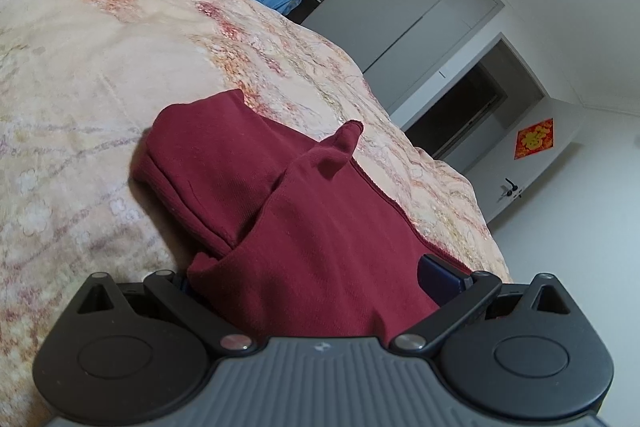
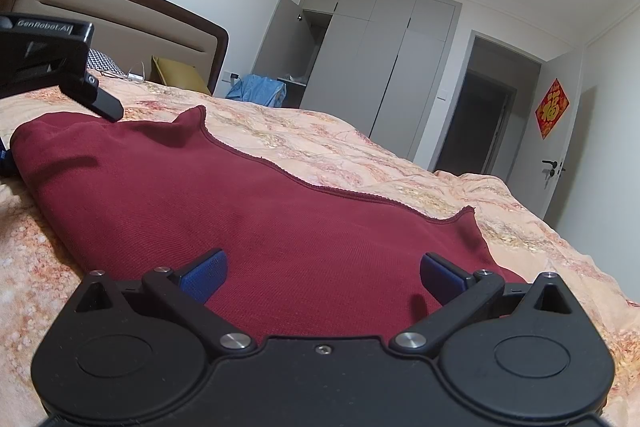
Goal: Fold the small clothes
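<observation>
A dark red knit garment [image 1: 280,211] lies partly folded on the floral bedspread [image 1: 100,47]. In the left wrist view its near edge bunches between the wide-apart fingers of my left gripper [image 1: 316,279]; only the right blue pad [image 1: 436,277] shows, the left pad is hidden by cloth. In the right wrist view the same garment [image 2: 240,195] spreads flat ahead. My right gripper [image 2: 322,277] is open, its blue pads [image 2: 206,277] wide apart over the garment's near edge. The left gripper's body [image 2: 48,59] shows at the garment's far left corner.
The bed's headboard [image 2: 120,11] stands at the back with a yellow cushion [image 2: 180,75] and a patterned pillow. A blue cloth heap [image 2: 260,89] lies beyond the bed by grey wardrobes [image 2: 380,67]. An open door [image 2: 560,131] is on the right.
</observation>
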{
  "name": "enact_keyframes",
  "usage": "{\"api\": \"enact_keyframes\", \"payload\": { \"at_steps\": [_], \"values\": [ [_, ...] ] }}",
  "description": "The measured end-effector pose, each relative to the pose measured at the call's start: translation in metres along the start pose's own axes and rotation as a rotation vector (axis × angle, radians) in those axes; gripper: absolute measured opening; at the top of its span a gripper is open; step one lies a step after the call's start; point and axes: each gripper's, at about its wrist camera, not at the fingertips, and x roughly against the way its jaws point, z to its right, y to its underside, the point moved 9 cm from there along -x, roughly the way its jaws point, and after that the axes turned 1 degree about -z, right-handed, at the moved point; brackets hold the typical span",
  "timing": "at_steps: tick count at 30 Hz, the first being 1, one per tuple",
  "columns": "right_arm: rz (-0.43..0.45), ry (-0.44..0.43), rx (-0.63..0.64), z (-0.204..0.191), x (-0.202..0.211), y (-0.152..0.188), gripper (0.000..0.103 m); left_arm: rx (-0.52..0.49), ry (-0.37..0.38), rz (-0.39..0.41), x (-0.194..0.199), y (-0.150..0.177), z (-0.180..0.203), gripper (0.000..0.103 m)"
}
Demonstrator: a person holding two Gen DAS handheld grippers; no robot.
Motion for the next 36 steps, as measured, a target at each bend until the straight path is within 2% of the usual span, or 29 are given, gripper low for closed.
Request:
{"api": "enact_keyframes", "payload": {
  "at_steps": [2, 4, 6, 8, 14, 16, 17, 21, 25, 29, 32, 36],
  "values": [
    [0.001, 0.002, 0.002, 0.000, 0.000, 0.000, 0.103, 0.024, -0.008, 0.009, 0.002, -0.003, -0.002, 0.099],
    [0.002, 0.004, 0.004, -0.001, 0.000, 0.000, 0.103, 0.032, -0.036, 0.026, 0.003, -0.006, -0.005, 0.088],
    [0.003, 0.005, 0.004, -0.001, 0.001, 0.000, 0.103, 0.031, -0.061, 0.042, 0.002, -0.009, -0.007, 0.068],
    [0.003, 0.004, 0.003, -0.001, 0.001, 0.000, 0.103, 0.045, -0.074, 0.052, 0.001, -0.011, -0.010, 0.055],
    [-0.007, -0.010, -0.017, 0.000, 0.000, -0.001, 0.103, 0.027, -0.092, 0.051, -0.008, -0.015, -0.011, 0.055],
    [-0.020, -0.029, -0.041, 0.003, -0.001, -0.002, 0.103, -0.003, -0.103, 0.053, -0.010, -0.017, -0.007, 0.050],
    [-0.033, -0.048, -0.062, 0.006, -0.002, -0.003, 0.103, -0.024, -0.114, 0.052, -0.012, -0.017, -0.005, 0.041],
    [-0.093, -0.117, -0.188, 0.027, 0.002, -0.004, 0.103, -0.106, -0.130, 0.043, -0.014, -0.022, 0.010, 0.028],
    [-0.108, -0.079, -0.222, 0.059, 0.029, -0.004, 0.103, -0.228, -0.089, 0.057, -0.013, -0.028, 0.045, 0.024],
    [-0.108, 0.023, -0.174, 0.092, 0.068, 0.007, 0.103, -0.374, -0.005, 0.048, -0.018, -0.023, 0.104, 0.021],
    [-0.128, 0.080, -0.185, 0.118, 0.097, 0.023, 0.103, -0.509, 0.073, 0.021, -0.024, -0.004, 0.160, 0.021],
    [-0.185, 0.174, -0.211, 0.152, 0.129, 0.052, 0.103, -0.670, 0.221, -0.038, -0.026, 0.042, 0.235, 0.019]
  ]
}}
